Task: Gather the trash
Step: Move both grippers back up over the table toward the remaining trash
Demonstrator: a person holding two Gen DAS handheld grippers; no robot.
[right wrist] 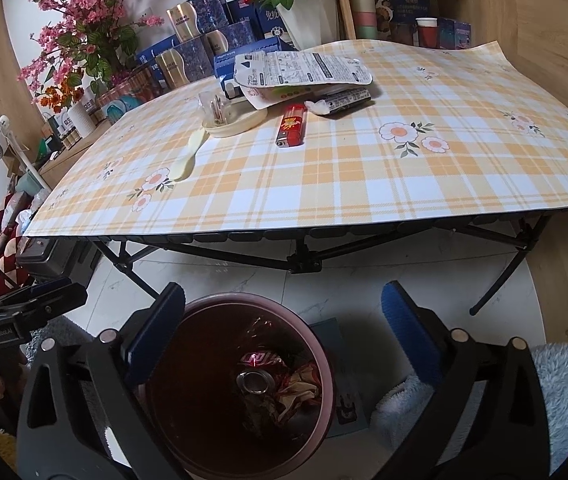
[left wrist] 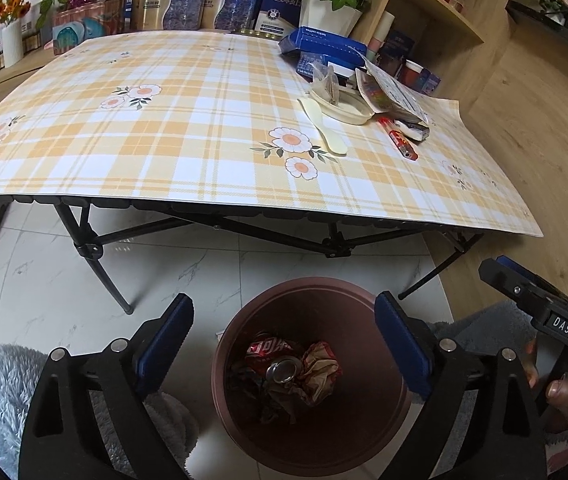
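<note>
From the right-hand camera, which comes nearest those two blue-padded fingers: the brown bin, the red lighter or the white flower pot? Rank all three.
1. Round brown plastic bin: on the floor, just below the fingers.
2. Red lighter: mid-table.
3. White flower pot of red roses: behind the table's far edge.

Left gripper [left wrist: 284,344] fingers spread wide, empty; right gripper [right wrist: 284,336] likewise, both angled downward.

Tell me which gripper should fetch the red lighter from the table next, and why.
Right, probably. Both grippers hang open and empty over the bin. The red lighter lies near the middle of the right wrist view, roughly ahead of the right gripper; for the left gripper it sits far right.
</note>
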